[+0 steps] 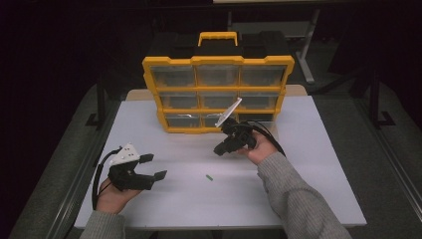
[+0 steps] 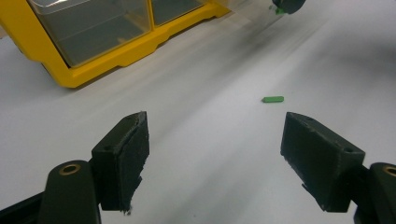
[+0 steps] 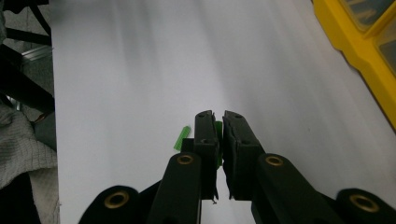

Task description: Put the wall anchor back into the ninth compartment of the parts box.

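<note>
Yellow organizer [image 1: 218, 94] blocks rear; table [image 1: 308, 169] — open

High view looks down; gripper views skim the shared white table [image 1: 298, 164] closely.

1. No lettering, brand, number or sign can be read anywhere in these views.
2. The yellow drawer cabinet [image 1: 218, 94] at the far side of the tabletop [image 1: 308, 164] carries no legible label on its frame, handle or clear drawer fronts.
3. The tabletop itself is plain white, with no printing or marks.
4. The small green piece [image 1: 209, 177] lying near the middle bears no marking that can be made out.
5. The black tongs and their grey plates show no writing; the brass-coloured rings on them are bare.
</note>
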